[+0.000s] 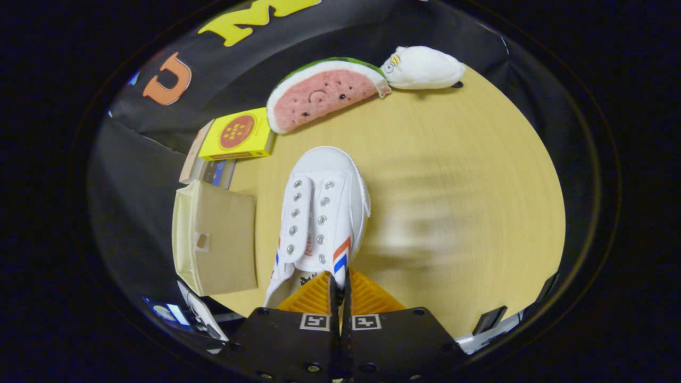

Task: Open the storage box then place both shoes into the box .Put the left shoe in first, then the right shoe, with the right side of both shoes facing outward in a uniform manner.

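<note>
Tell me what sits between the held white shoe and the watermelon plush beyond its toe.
Nothing: bare tabletop separates the white shoe, pinched at its side wall by the gripper, from the watermelon plush, in the gripper view.

Legible text: none.
- Yellow box [237, 135]: round red seal with small characters, too small to read.
- White shoe [319, 213]: red and blue stripes on the side, and a small mark on the tongue, unreadable.
- Gripper [339, 282]: a square black-and-white coded marker on each finger block, no lettering; jaws nearly together, pinching the shoe's collar.
</note>
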